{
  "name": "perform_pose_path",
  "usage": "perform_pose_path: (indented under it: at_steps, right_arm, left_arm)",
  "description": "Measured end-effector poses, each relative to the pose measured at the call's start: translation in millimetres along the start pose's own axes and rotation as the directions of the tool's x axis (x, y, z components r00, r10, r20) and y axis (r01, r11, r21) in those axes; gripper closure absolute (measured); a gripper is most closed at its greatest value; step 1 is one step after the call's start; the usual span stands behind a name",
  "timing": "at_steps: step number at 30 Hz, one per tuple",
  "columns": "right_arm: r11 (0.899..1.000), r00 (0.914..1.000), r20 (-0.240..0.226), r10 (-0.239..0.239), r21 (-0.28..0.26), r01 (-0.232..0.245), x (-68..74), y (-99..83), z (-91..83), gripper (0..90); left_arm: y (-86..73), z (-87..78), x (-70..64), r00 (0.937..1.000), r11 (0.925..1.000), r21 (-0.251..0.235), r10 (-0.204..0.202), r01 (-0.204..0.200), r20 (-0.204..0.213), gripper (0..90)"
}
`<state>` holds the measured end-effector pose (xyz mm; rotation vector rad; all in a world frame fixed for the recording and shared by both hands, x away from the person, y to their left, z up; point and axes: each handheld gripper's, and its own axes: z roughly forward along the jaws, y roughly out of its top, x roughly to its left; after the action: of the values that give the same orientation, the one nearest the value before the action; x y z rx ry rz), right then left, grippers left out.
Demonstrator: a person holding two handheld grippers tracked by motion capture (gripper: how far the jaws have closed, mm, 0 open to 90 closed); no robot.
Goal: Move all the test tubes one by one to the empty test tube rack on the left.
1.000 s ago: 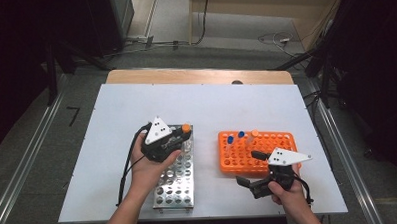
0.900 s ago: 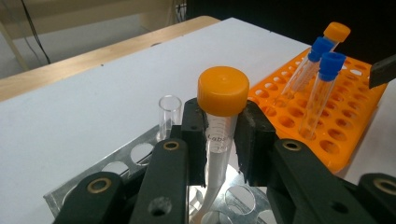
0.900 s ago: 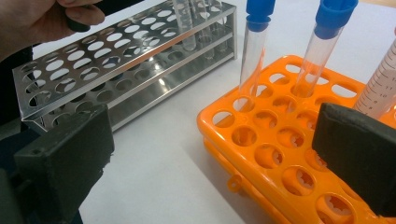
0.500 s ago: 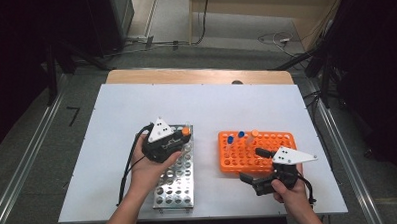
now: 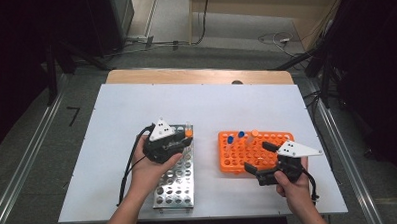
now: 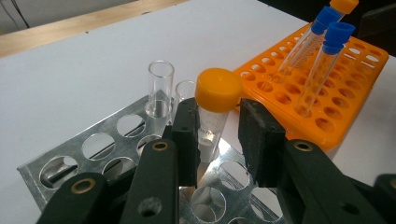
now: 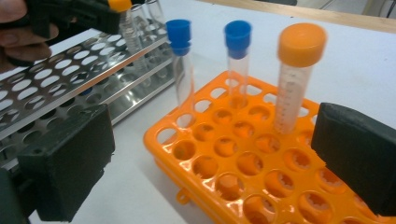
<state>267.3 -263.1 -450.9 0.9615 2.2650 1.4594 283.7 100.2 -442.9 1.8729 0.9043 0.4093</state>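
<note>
Mind the orange-capped tube (image 6: 218, 88) standing at the far end of the metal rack (image 6: 70, 154), between the jaws of the left gripper (image 6: 214, 126): loosely held at best, with one pad against its wall and the other just off it. Hard to tell whether its bottom is seated in a hole. Could tip or drop sideways if pulled away crookedly, and could knock the two empty open glass tubes (image 6: 160, 79) just behind. Watch also the right gripper (image 7: 215, 156), spread wide and holding nothing, low over the near side of the orange rack (image 7: 196, 158). Might strike the two blue-capped tubes (image 7: 180, 32) or the second orange-capped one (image 7: 301, 42) there. All seemingly empty inside.
</note>
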Motion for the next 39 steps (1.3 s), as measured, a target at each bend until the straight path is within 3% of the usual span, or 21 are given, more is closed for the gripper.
perform_pose_path:
  at_steps: [7,12,15,22,29,33,39]
  right_arm:
    - [1.0,0.9996,0.007,0.027,-0.007,-0.027,-11.2,2.4,3.5,3.6]
    - [0.999,0.997,0.072,0.029,0.015,-0.03,-13.3,6.1,9.9,5.8]
    - [0.998,0.9943,0.085,0.064,-0.004,-0.064,-16.1,7.4,12.6,17.8]
    - [0.995,0.9857,0.139,0.095,0.03,-0.1,-20.3,6.7,23.2,39.6]
    - [0.989,0.9774,0.179,0.113,0.071,-0.127,-25.2,3.8,33.1,50.3]
    - [0.988,0.9787,0.179,0.101,0.097,-0.12,-22.0,3.4,38.5,53.7]
    - [0.983,0.9708,0.22,0.096,0.13,-0.127,-19.8,8.0,49.5,60.3]
  left_arm:
    - [-0.6,-7.7,-3.4,0.9989,0.9994,-0.036,-0.002,0.003,0.047,51.0]
    - [-0.3,-12.3,-7.6,0.9966,0.9981,-0.061,0.002,0.003,0.082,36.7]
    - [-0.3,-14.1,-8.7,0.9951,0.9978,-0.066,0.001,0.005,0.099,27.3]
    - [-1.2,-21.4,-8.9,0.994,0.9967,-0.078,-0.012,0.021,0.109,10.0]
    - [-2.9,-21.6,-10.7,0.9934,0.997,-0.072,-0.02,0.028,0.113,1.6]
    - [-3.0,-21.8,-10.4,0.9932,0.9969,-0.072,-0.025,0.034,0.114,1.3]
    - [-3.2,-22.4,-9.9,0.9933,0.9969,-0.07,-0.028,0.036,0.112,1.3]
